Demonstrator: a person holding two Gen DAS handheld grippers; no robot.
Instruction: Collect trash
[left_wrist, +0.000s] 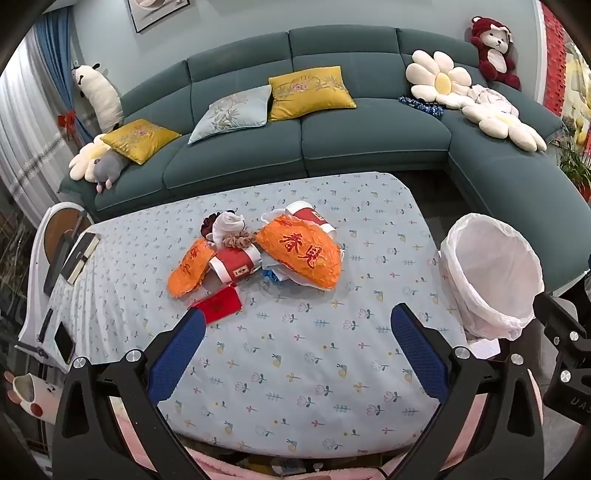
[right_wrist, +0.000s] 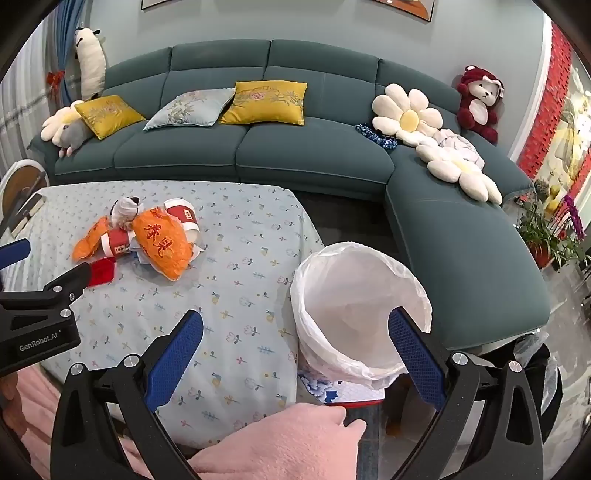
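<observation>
At centre frame in my left wrist view, the trash pile sits on the floral tablecloth: crinkled orange bags, red-and-white paper cups, a flat red envelope. My left gripper hangs over the cloth with fingers wide, gripping nothing. At right stands the bin, lined with thin white plastic. Lower centre in my right wrist view, my right gripper is spread wide, straddling the bin's near rim; I see only the wrinkled liner inside. The pile lies upper left.
</observation>
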